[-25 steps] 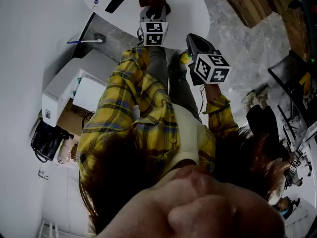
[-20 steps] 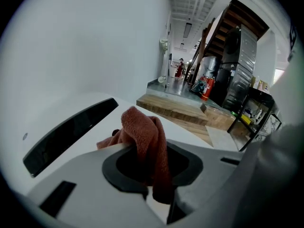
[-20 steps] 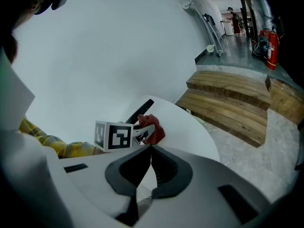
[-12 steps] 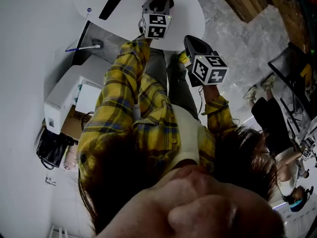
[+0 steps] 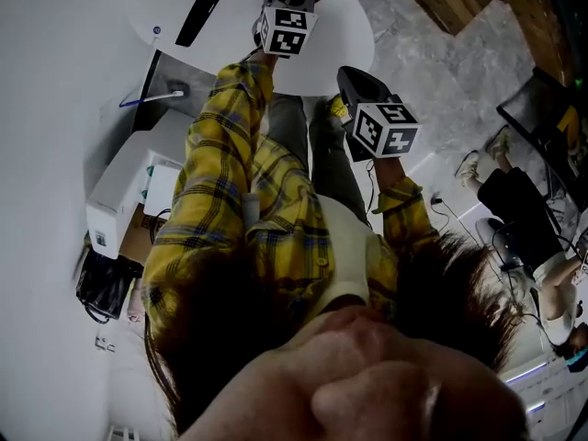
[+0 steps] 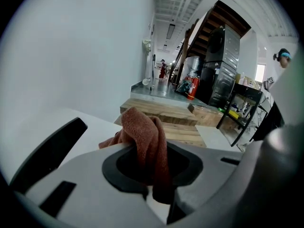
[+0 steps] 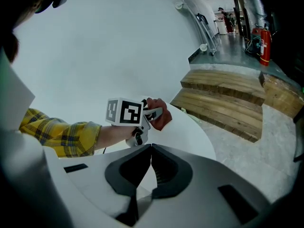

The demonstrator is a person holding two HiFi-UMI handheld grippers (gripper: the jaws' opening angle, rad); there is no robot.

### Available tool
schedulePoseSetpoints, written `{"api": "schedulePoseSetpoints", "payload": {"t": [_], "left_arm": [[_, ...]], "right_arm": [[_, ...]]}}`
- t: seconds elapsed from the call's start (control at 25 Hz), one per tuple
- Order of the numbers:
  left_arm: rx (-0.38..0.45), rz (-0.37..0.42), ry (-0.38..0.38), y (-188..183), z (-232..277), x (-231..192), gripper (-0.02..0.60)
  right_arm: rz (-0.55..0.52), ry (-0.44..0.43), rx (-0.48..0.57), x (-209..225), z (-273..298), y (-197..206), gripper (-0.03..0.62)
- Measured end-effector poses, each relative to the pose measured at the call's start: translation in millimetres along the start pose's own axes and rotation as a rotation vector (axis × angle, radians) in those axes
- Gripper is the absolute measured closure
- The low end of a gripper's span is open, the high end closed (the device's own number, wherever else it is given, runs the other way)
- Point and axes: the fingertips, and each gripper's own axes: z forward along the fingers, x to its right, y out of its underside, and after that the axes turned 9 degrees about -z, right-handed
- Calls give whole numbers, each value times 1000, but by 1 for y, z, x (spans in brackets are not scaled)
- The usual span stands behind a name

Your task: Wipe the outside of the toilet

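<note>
— Clutter first, at the left edge of the head view: we see a black bag (image 5: 103, 288), a white box (image 5: 115, 191), then a thin blue-handled item (image 5: 147, 96), maybe a brush, by the wall. None of it is task stuff, so we tag it and move on.
— Agreed. Left gripper (image 6: 159, 196) next?
— Its tongs are clamped on the reddish-brown cloth (image 6: 145, 137), with a fold sticking up past the tips. We judge it's pinched that way so a wad faces the surface for wiping.
— And the toilet (image 5: 344, 30)?
— It's the white rounded top in the upper middle of the head view, past the person's knees. In the right gripper view the cloth sits near its far edge. We can't tell whether it touches or hovers just above.
— Arm?
— The yellow plaid sleeve (image 5: 216, 154) is stretched out over it. We read this as wiping the top, with the sides likely left to do. That's only our judgement.
— Right gripper (image 7: 151, 148)?
— Tongs are together with nothing between them, near the toilet's near edge. We guess it's parked clear to give the wiping arm room.
— Any writing?
— None we can read. The marker cubes (image 5: 386, 129) carry only black-and-white square patterns. The label on the white box is too small.
</note>
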Motion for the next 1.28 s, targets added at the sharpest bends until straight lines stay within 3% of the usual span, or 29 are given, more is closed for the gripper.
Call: {"api": "schedulePoseSetpoints", "payload": {"t": [0.32,0.68,0.96,1.28], "left_arm": [[14,30,70,-13,14,9,483],[135,33,88,-41,-33,11,483],[175,-37,2,-27,-89,1,483],[187,-166,-141,19,-159,-14,483]], "right_arm": [[18,5,8,2,2,-2,568],[11,-7,22,0,-1,-5,568],[-14,-29,26,-5,-9,-2,568],[-52,-57,17,-13,-23,8,568]]}}
